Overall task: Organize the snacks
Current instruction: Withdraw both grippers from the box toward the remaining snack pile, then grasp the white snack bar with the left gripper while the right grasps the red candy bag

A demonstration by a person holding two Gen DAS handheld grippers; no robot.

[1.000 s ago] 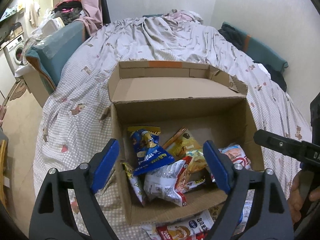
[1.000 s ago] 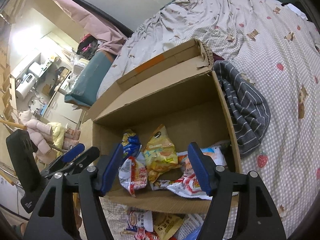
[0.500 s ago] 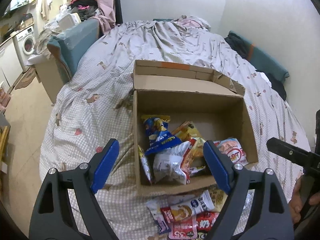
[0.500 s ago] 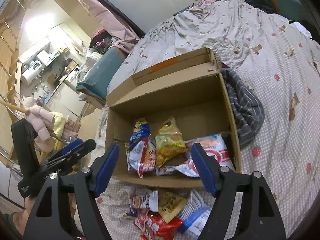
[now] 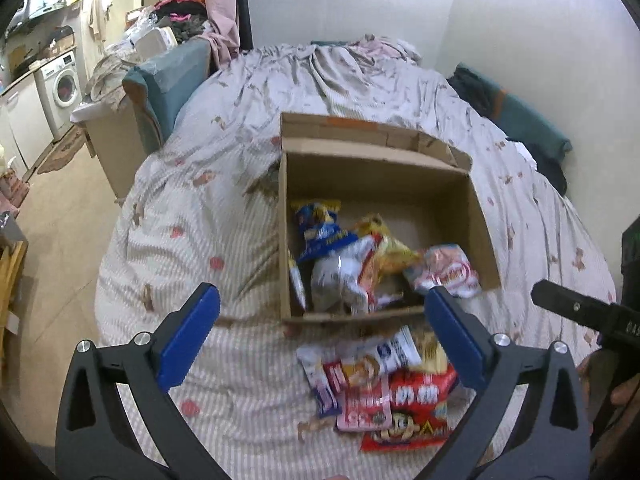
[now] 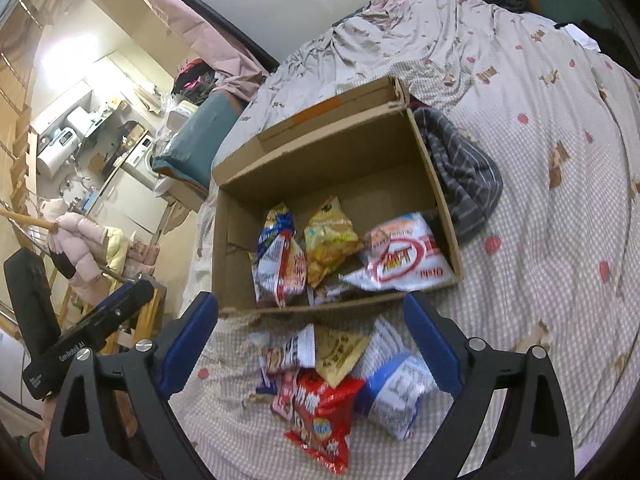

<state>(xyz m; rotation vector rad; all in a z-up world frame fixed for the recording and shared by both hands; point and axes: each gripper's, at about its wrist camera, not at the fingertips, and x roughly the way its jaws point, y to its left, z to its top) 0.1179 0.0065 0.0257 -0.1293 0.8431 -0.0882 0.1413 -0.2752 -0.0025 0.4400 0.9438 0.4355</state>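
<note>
1. Cardboard box [image 5: 478,216]: open, flaps up, frame centre, resting on the bed.
2. Packets in the box [image 5: 360,264]: blue, yellow, white-red, leaning together.
3. Loose snack packets [image 6: 320,392]: heaped on the bed, lower centre, just before the box.

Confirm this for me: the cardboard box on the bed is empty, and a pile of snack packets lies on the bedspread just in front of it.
Not quite. The cardboard box is not empty: the right wrist view shows several snack bags inside, among them a yellow bag and a white and red bag. The rest holds: a pile of snack packets lies on the bedspread just in front of it.
</note>
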